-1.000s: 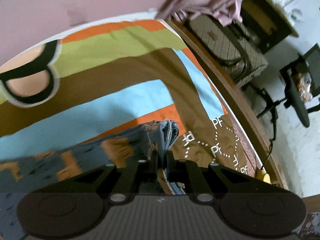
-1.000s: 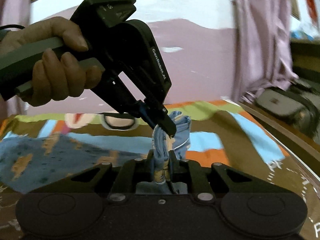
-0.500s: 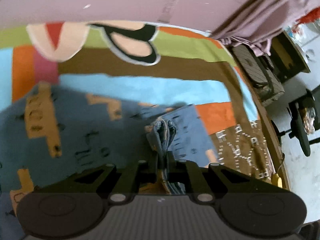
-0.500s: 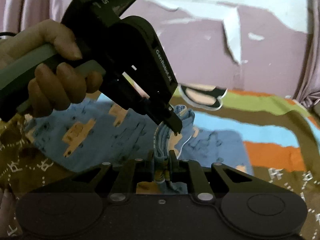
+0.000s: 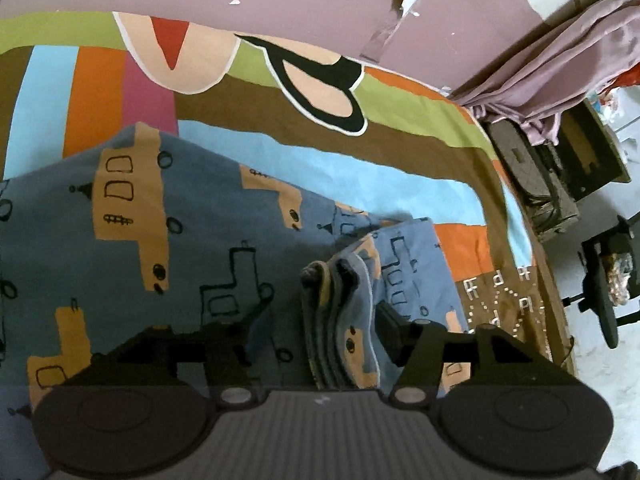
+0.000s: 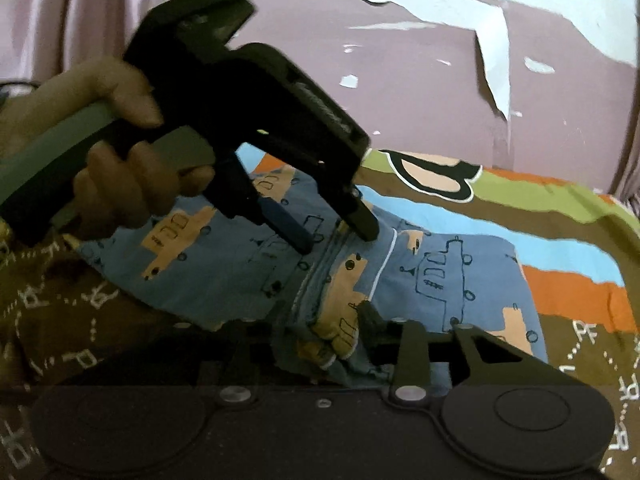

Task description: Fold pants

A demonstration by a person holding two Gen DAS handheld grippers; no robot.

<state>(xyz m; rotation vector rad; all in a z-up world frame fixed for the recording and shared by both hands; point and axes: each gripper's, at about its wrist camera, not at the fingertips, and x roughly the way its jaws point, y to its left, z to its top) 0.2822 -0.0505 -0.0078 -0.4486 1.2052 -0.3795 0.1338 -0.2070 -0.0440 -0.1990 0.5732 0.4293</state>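
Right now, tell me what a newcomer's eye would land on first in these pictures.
First, the blue pants printed with tan trucks, spread over a striped cartoon bedsheet, their bunched edge standing in a ridge. Next, both grippers open around that ridge: the left gripper with its hand looms large at the left of the right wrist view, and the right gripper sits at the bottom. Behind, a pink wall has peeling paint.
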